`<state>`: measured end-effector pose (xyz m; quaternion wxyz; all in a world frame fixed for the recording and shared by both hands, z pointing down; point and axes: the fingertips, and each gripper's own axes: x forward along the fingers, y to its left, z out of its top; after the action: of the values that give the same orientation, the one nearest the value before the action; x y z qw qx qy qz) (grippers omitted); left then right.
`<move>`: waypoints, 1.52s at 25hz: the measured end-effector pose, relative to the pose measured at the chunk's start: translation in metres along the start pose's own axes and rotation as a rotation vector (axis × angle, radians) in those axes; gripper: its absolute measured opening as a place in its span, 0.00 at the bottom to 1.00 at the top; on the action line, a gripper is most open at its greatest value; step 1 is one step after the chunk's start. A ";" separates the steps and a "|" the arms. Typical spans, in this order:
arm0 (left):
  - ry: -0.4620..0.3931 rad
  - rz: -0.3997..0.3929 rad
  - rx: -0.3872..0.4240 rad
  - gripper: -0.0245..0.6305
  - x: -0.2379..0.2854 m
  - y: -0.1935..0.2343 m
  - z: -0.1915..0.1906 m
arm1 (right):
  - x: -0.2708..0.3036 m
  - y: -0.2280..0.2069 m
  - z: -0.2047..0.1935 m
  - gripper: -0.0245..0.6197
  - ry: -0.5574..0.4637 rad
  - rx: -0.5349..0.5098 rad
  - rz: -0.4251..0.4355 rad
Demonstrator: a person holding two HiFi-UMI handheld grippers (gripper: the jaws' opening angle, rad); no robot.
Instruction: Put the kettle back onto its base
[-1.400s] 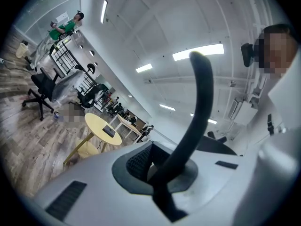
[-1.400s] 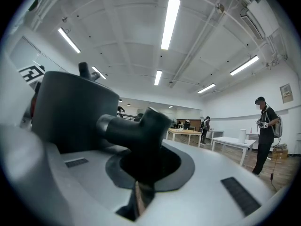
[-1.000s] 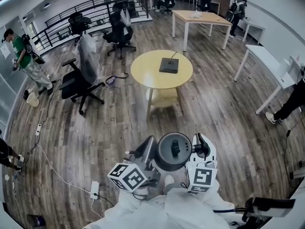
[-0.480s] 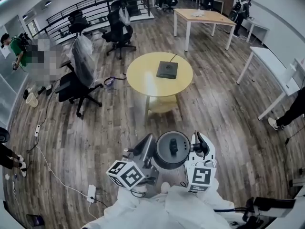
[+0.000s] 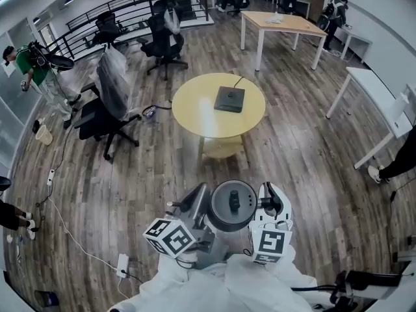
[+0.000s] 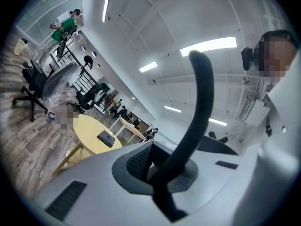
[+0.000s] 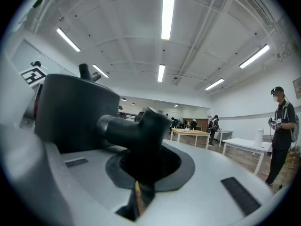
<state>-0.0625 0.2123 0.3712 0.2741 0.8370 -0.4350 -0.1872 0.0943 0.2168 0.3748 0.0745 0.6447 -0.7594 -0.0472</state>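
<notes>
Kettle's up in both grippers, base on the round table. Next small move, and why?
Probably carry the kettle forward toward the round table: the left gripper and right gripper hold it over the floor, and the base sits well ahead, bare.

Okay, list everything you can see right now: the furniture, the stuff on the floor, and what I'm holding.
kettle: one, dark, held close in front of the person
kettle base: one, black, on the round table
round table: one, yellow, mid-floor ahead
office chairs: at least three, black, left side and far left
rectangular table: one, wooden top, far right
white table: one, white, right edge
power strip: one, white, floor at lower left
people: several, one in green at far left, others at the far end and edges
left tongs: one, grey, shut on the kettle's thin curved black part
right tongs: one, grey, shut on the kettle's black handle
</notes>
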 end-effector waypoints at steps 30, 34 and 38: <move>0.046 -0.057 -0.014 0.04 0.195 0.118 0.075 | 0.229 -0.031 0.008 0.09 0.003 0.000 -0.087; 0.056 -0.061 -0.012 0.04 0.217 0.138 0.085 | 0.257 -0.029 0.006 0.09 0.008 0.004 -0.096; 0.064 -0.067 -0.015 0.04 0.236 0.155 0.091 | 0.282 -0.028 0.003 0.09 0.014 0.006 -0.105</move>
<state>-0.0795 -0.0840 0.3788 0.2878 0.8545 -0.3964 -0.1727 0.0770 -0.0657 0.3818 0.0755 0.6843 -0.7239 -0.0445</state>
